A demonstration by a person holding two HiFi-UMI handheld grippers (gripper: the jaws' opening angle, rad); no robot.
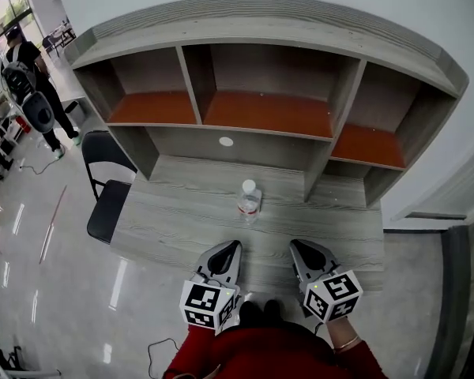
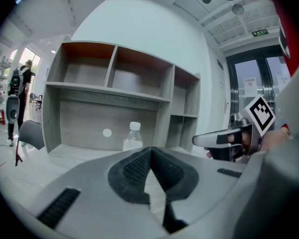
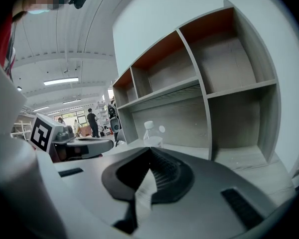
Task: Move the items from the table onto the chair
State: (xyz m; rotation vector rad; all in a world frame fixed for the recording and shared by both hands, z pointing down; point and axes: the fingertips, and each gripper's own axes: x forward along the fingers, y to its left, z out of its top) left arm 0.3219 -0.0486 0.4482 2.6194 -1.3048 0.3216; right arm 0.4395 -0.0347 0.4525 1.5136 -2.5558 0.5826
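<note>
On the grey wood-grain tabletop [image 1: 182,219], near its middle and in front of the shelf unit [image 1: 261,113], we see a clear water bottle [image 1: 250,200] with a white cap, standing upright; at the near edge we hold the left tool [image 1: 235,245] and the right tool [image 1: 295,245] side by side, both pointing toward the bottle and apart from it; each tool's jaws are closed tip to tip, gripping nothing; a black chair [image 1: 109,204] stands just beside the tabletop's left end; farther left, a person [image 1: 31,77] stands on the glossy floor [image 1: 31,251].
</note>
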